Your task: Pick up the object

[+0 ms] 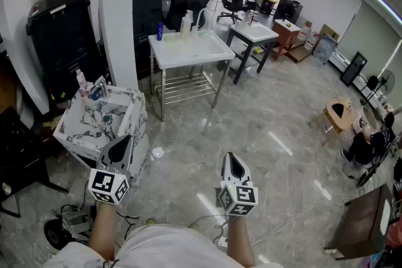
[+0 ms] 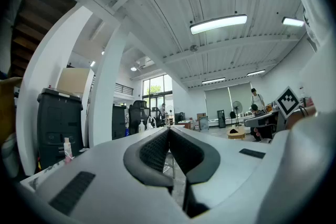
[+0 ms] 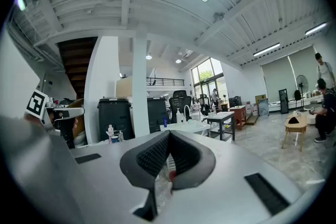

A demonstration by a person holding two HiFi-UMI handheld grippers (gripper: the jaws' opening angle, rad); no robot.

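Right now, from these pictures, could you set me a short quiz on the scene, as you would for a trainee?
1. True or false: the left gripper and the right gripper each hold an object.
2. In the head view, which thing is nearest the left gripper? A) the marble-patterned table B) a wooden stool C) a standing fan
3. Fill in: in the head view, the black bin stands to the ___ of the white pillar.

Key
1. False: both pairs of jaws are shut with nothing between them.
2. A
3. left
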